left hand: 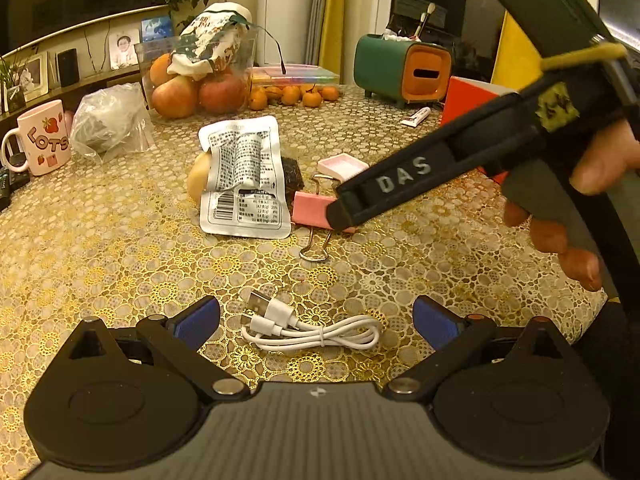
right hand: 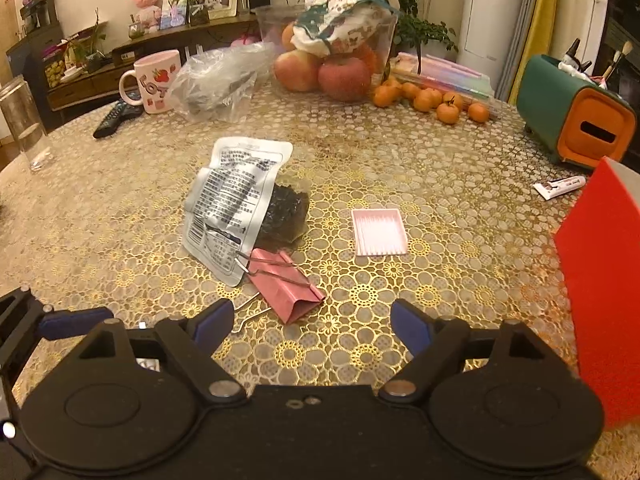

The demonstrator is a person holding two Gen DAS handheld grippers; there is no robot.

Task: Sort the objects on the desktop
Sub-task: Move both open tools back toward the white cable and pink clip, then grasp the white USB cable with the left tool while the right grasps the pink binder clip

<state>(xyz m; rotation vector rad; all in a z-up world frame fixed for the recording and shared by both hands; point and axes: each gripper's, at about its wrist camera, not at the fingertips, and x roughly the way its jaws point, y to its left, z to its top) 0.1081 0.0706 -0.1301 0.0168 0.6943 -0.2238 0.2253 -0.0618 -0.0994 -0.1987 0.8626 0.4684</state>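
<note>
Evidently each gripper stands spread and holds nothing: the left gripper (left hand: 316, 320), low centre of its frame, straddles the coiled white USB cable (left hand: 312, 330), while the right gripper (right hand: 312, 322) lines up just short of the pink binder clip (right hand: 286, 284) beside the snack packet (right hand: 232, 208). A gold lace tablecloth (right hand: 420, 160) covers the table; fruit box (right hand: 332, 44) and mug (right hand: 154, 80) sit at the frame's top.

Right wrist view, table (right hand: 440, 184): snack packet (right hand: 234, 200) centre-left, overlapping dark packet (right hand: 286, 212) to its right. Binder clip (right hand: 286, 284) just below, touching packet. Small tray (right hand: 380, 232) right of centre. Mug (right hand: 156, 80) upper left; tangerines (right hand: 432, 100) upper right.
</note>
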